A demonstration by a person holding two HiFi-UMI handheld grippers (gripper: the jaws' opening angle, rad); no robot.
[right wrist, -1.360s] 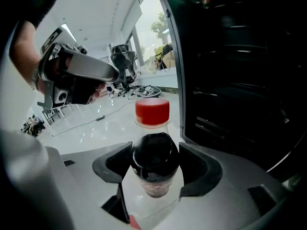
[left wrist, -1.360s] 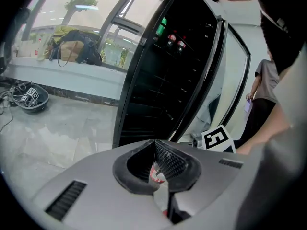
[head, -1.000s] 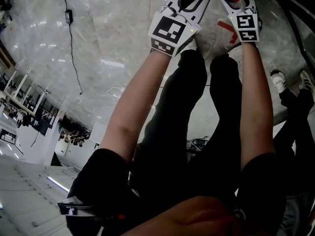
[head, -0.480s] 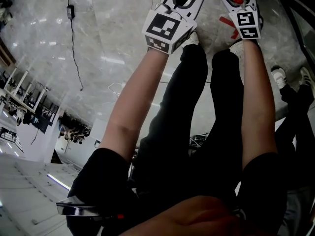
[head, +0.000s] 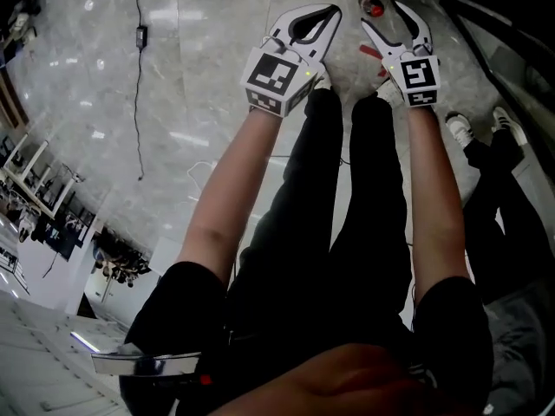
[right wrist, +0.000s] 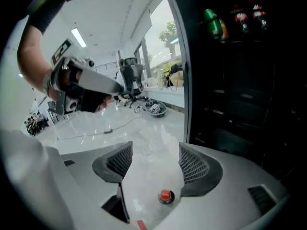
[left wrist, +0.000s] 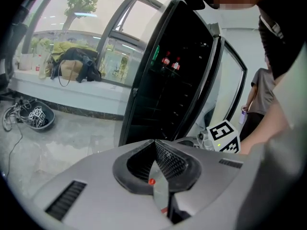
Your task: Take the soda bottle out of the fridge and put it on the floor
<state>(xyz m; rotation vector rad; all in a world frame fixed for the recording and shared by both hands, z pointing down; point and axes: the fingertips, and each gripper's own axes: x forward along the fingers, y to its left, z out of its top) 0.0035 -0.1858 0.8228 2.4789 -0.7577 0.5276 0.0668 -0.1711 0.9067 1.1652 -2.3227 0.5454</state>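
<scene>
The soda bottle [head: 375, 9] stands on the marble floor, only its red cap showing from above. My right gripper [head: 380, 13] hangs over it, open, jaws either side of the cap and not touching it. The right gripper view looks straight down on the cap [right wrist: 165, 195] deep between the spread jaws of the right gripper [right wrist: 156, 147]. My left gripper [head: 333, 9] is shut and empty, to the left of the bottle; its jaw tips meet [left wrist: 154, 142]. The black fridge [left wrist: 168, 80] stands just ahead, and its dark shelves [right wrist: 240, 80] hold several more bottles [right wrist: 213, 24].
A strip of red tape [head: 368, 50] marks the floor by the bottle. Another person's shoes [head: 460, 128] stand to the right, near the fridge. A black cable [head: 139, 102] trails over the floor at left. My own legs [head: 347, 198] fill the middle of the head view.
The right gripper's jaws stand wider apart round the red cap than a second ago. Both grippers have shifted left and slightly lower in the head view.
</scene>
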